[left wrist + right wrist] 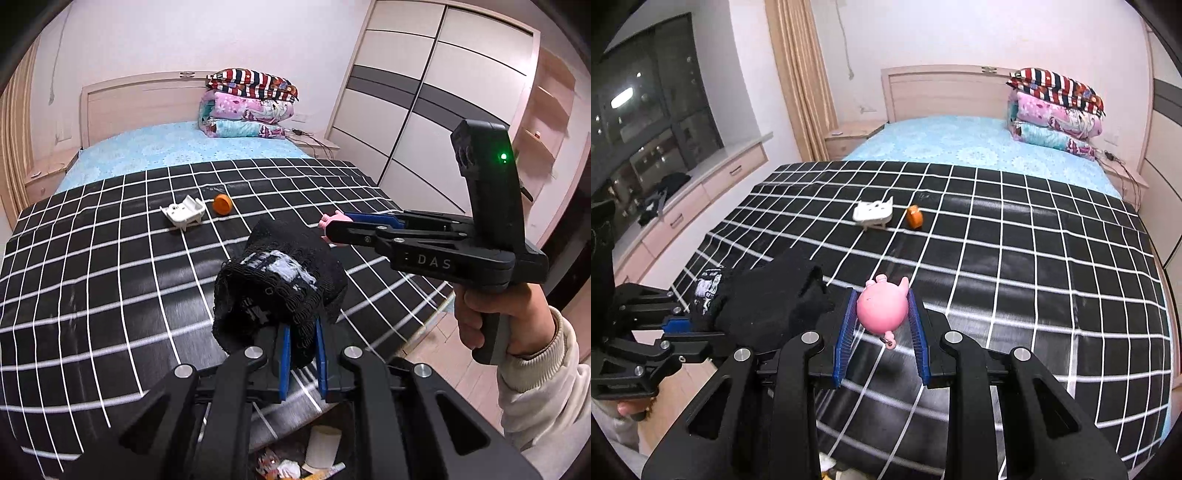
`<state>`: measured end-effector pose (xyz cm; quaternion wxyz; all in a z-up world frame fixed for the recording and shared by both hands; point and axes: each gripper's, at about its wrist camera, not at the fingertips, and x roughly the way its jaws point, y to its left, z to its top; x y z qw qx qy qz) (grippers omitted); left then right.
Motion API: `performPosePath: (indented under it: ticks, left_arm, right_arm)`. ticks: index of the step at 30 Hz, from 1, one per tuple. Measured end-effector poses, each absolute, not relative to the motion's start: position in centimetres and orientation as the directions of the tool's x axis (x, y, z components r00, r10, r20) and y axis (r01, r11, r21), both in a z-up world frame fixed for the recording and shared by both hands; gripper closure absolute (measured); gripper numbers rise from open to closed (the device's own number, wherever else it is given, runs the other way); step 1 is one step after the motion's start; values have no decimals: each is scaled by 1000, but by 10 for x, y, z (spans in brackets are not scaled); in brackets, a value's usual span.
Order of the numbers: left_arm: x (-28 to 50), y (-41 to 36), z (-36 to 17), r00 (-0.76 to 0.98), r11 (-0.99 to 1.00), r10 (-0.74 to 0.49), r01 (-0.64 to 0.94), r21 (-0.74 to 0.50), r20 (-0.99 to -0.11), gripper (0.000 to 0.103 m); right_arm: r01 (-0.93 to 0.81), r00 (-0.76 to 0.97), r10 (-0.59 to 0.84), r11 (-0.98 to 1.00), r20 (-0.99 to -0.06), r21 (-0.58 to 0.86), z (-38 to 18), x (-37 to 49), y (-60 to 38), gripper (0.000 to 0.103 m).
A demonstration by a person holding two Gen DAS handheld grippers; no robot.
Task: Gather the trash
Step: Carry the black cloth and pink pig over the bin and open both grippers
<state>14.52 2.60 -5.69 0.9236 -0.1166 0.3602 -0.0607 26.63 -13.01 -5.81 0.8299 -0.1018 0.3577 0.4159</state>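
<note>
My left gripper (302, 334) is shut on a black sock (280, 284) with a white print, held above the near edge of the bed; the same sock (764, 306) shows at the left of the right wrist view. My right gripper (881, 314) is shut on a pink pig toy (882, 306), its blue pads pressing both sides. That toy (332, 220) peeks out at the right gripper's tip in the left wrist view. On the black checked cover (110, 266) lie a white plastic piece (183, 212) and an orange cap (222, 204), farther up the bed.
A bin with paper trash (317, 454) sits below the bed's near edge. Folded quilts (251, 107) are stacked at the headboard. A wardrobe (424, 92) stands to the right, drawers under a window (683, 206) to the left. A person's hand and pale sleeve (517, 332) hold the right gripper.
</note>
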Motion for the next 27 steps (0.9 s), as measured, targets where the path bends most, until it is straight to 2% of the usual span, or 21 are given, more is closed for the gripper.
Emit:
performPosePath:
  ticks: [13,18,27]
  left_arm:
    - [87,1,-78,705,963,-229,61,-264,-672,92]
    - [71,-8,-94,684,947,-277,76,-312,-675,92]
    - [45,-24,-144,597,941,-308,77,-330,-740,92]
  right_arm:
    - [-800,345,661,578,-666,160,-69,197,-155,75]
    - [-807,308,659,563,-686,178,-88,177,-161,75]
    - [-810,239,630,549,-739,206,-138,141,-179,75]
